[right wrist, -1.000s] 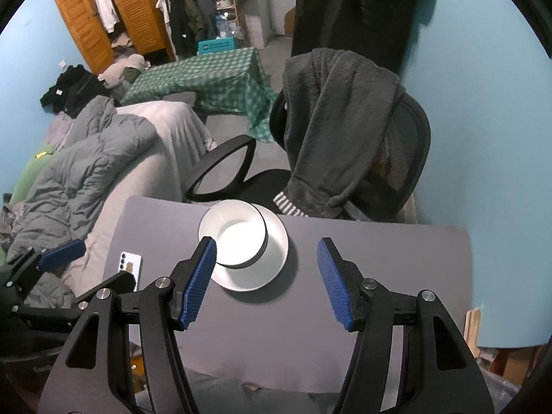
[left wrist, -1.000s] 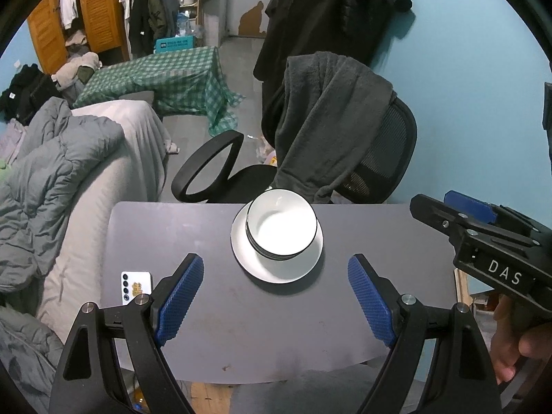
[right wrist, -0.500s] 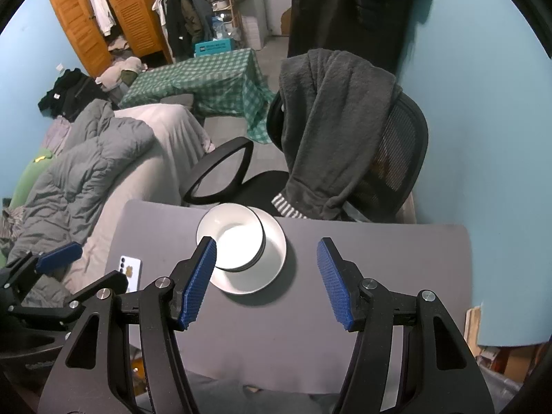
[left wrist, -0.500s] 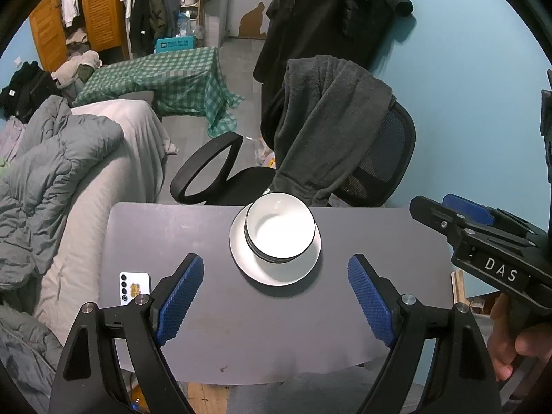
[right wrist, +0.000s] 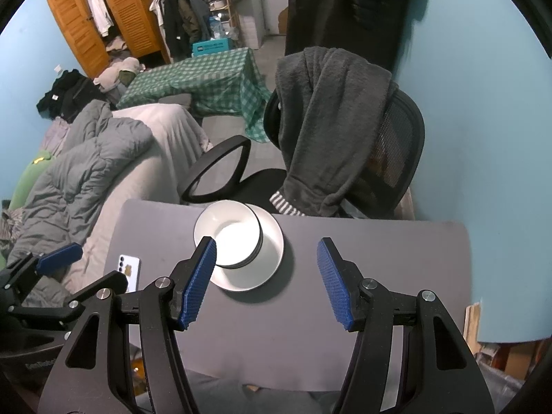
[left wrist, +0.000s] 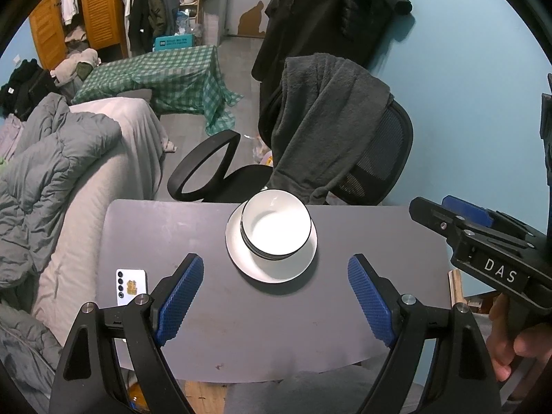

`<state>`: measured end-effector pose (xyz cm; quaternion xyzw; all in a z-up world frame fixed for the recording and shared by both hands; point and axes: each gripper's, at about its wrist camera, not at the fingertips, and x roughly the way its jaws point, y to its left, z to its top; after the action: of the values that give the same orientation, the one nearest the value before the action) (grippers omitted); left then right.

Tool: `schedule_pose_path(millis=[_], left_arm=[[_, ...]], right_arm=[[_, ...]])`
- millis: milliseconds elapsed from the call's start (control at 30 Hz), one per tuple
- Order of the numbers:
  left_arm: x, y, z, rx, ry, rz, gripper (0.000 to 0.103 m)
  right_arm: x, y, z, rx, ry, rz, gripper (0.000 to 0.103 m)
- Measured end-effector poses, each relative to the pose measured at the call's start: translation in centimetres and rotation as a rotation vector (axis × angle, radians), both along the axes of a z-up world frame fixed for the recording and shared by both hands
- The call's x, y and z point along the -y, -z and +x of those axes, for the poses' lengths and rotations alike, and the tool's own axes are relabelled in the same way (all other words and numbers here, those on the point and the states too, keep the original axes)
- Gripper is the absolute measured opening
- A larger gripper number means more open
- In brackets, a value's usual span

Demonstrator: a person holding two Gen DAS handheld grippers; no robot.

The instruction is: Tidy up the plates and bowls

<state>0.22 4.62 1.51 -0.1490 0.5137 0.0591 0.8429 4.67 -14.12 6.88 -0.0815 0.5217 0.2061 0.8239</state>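
Left wrist view looks down on my grey table [left wrist: 193,227], the biggest thing before me, with an office chair [left wrist: 376,158] pushed against its far edge and a dark fleece [left wrist: 324,117] draped over the chair's back. Near the table's far edge, about midway across, sits a white plate [left wrist: 241,258], lying flat. On it stands a stack of white bowls [left wrist: 276,229] with dark rims, mouths facing straight up; plate and bowls are round, so neither has a long axis, and the stack sits toward the plate's far side. A white phone [left wrist: 130,284] lies at the table's left edge, well apart from the plate. My left gripper [left wrist: 276,296] hangs above the near part of the table with its jaws spread wide and nothing between them. My right gripper [right wrist: 267,283] is likewise spread and empty, and from its own camera its left pad [right wrist: 196,283] overlaps the bowls without touching them.
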Motion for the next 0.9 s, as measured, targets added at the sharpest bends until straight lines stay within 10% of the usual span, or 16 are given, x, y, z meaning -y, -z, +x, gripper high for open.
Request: schedule_pose_path(millis=[900], left_arm=[[1.0, -0.8, -0.2, -0.001, -0.004, -0.004, 0.087]], right_arm=[[1.2, 0.3, -1.0, 0.004, 0.023, 0.003, 0.060]])
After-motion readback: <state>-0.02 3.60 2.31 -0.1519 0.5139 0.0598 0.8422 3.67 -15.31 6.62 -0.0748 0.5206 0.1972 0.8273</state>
